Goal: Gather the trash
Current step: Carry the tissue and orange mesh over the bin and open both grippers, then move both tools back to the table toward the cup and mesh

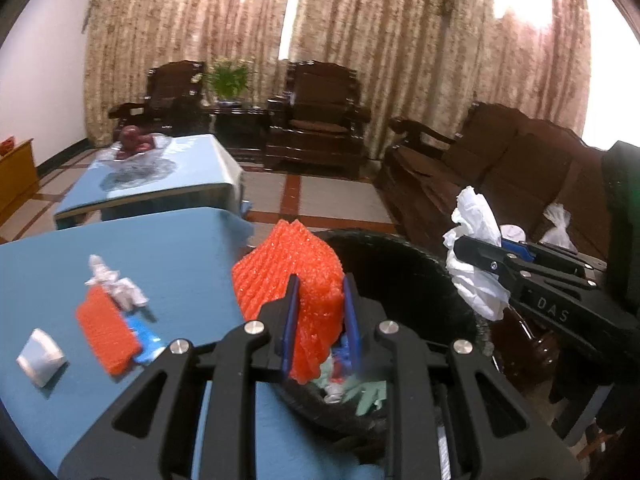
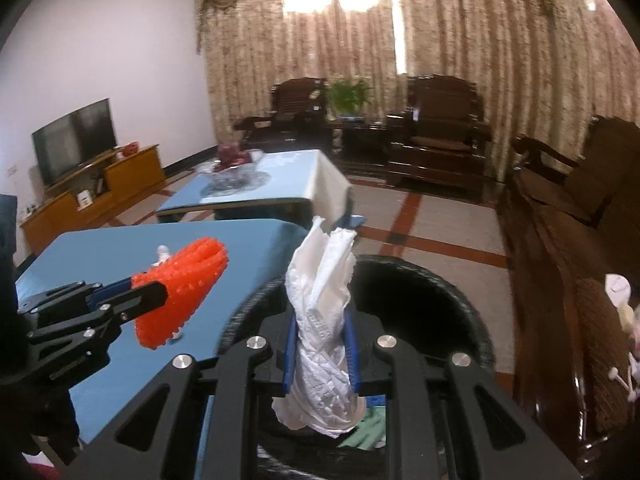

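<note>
My left gripper (image 1: 320, 292) is shut on an orange foam net (image 1: 292, 276) and holds it at the near rim of the black trash bin (image 1: 416, 264). My right gripper (image 2: 322, 316) is shut on a crumpled white tissue (image 2: 322, 308) above the bin (image 2: 440, 292). Each gripper shows in the other's view: the right with the tissue (image 1: 476, 264), the left with the net (image 2: 180, 284). On the blue table (image 1: 180, 256) lie another orange net (image 1: 106, 332), crumpled white paper (image 1: 114, 286), a blue wrapper (image 1: 144, 338) and a white packet (image 1: 40, 358). The bin holds some trash (image 1: 352, 390).
A second blue table (image 1: 192, 176) with a glass fruit bowl (image 1: 136, 148) stands behind. A dark wooden sofa (image 1: 500, 176) is on the right and armchairs (image 1: 320, 116) stand by the curtains. A TV (image 2: 74, 138) on a wooden cabinet stands at the left wall.
</note>
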The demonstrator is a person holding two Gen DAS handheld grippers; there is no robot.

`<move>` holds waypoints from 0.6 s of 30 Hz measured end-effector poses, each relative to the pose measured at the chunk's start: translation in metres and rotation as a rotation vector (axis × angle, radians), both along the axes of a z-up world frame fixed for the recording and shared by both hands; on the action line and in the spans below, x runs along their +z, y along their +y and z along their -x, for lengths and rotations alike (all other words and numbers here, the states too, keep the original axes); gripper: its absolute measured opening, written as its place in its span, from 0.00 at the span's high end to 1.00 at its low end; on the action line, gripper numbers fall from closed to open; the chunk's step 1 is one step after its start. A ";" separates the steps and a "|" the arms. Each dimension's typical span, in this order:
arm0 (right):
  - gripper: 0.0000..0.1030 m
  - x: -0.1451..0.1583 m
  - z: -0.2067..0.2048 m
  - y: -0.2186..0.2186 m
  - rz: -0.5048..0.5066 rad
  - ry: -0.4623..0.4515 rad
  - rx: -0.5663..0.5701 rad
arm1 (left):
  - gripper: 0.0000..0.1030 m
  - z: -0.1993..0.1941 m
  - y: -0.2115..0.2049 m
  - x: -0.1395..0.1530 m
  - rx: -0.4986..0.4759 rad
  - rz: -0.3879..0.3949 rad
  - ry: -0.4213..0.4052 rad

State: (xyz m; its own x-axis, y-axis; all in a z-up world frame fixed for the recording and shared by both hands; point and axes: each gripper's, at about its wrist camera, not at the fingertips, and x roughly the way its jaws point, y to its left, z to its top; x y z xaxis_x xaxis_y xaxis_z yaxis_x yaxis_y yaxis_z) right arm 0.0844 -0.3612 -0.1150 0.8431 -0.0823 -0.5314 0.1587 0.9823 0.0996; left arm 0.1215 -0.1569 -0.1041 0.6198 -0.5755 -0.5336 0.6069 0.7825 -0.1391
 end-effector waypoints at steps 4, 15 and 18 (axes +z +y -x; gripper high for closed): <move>0.81 -0.012 -0.007 -0.024 -0.005 0.020 -0.042 | 0.80 -0.008 -0.027 -0.010 -0.045 -0.001 0.016; 0.35 -0.050 -0.033 -0.062 0.026 0.074 -0.116 | 0.27 -0.041 -0.063 -0.044 -0.058 -0.008 0.082; 0.16 -0.052 -0.031 -0.062 0.018 0.073 -0.142 | 0.21 -0.044 -0.051 -0.038 -0.039 0.004 0.080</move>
State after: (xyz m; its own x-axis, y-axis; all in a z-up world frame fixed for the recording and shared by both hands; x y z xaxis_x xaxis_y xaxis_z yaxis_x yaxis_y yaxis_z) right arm 0.1157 -0.4234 -0.1675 0.7815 -0.2083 -0.5881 0.3024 0.9510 0.0650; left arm 0.1655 -0.2075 -0.1420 0.5523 -0.6004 -0.5783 0.6232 0.7581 -0.1919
